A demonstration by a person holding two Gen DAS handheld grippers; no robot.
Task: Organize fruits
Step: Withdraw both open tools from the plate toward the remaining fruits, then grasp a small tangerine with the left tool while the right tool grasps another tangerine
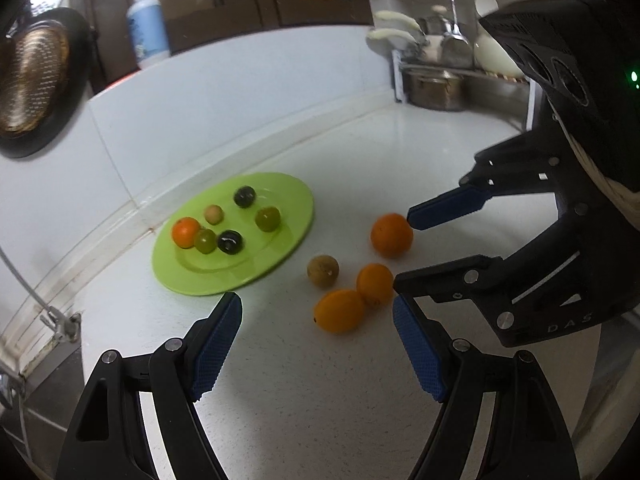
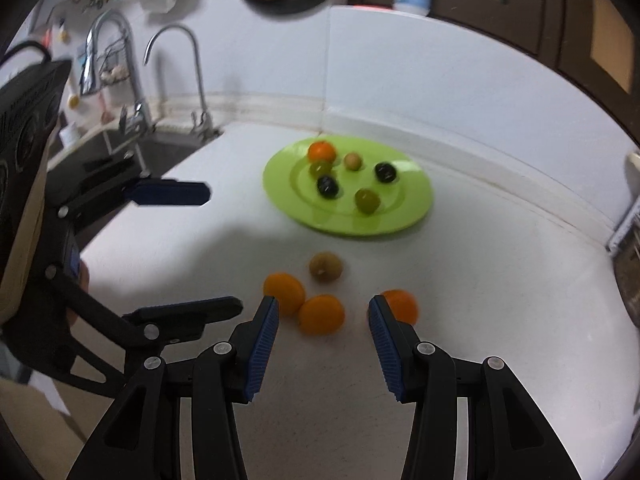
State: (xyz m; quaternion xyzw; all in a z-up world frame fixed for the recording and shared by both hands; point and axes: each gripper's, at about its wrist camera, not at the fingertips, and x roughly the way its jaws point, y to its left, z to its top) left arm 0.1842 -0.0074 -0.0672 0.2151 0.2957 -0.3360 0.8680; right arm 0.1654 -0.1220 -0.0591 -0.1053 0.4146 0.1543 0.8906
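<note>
A green plate on the white counter holds several small fruits: an orange one, two green, two dark and a pale one. On the counter beside it lie three oranges and a brown fruit. My left gripper is open and empty, just short of the loose fruits. My right gripper is open, with an orange between its fingers and another orange just outside the right finger. It also shows in the left wrist view.
A sink with two taps lies left of the counter. A rack with a steel pot and utensils stands at the back right. A dark pan hangs on the wall, and a lotion bottle stands behind.
</note>
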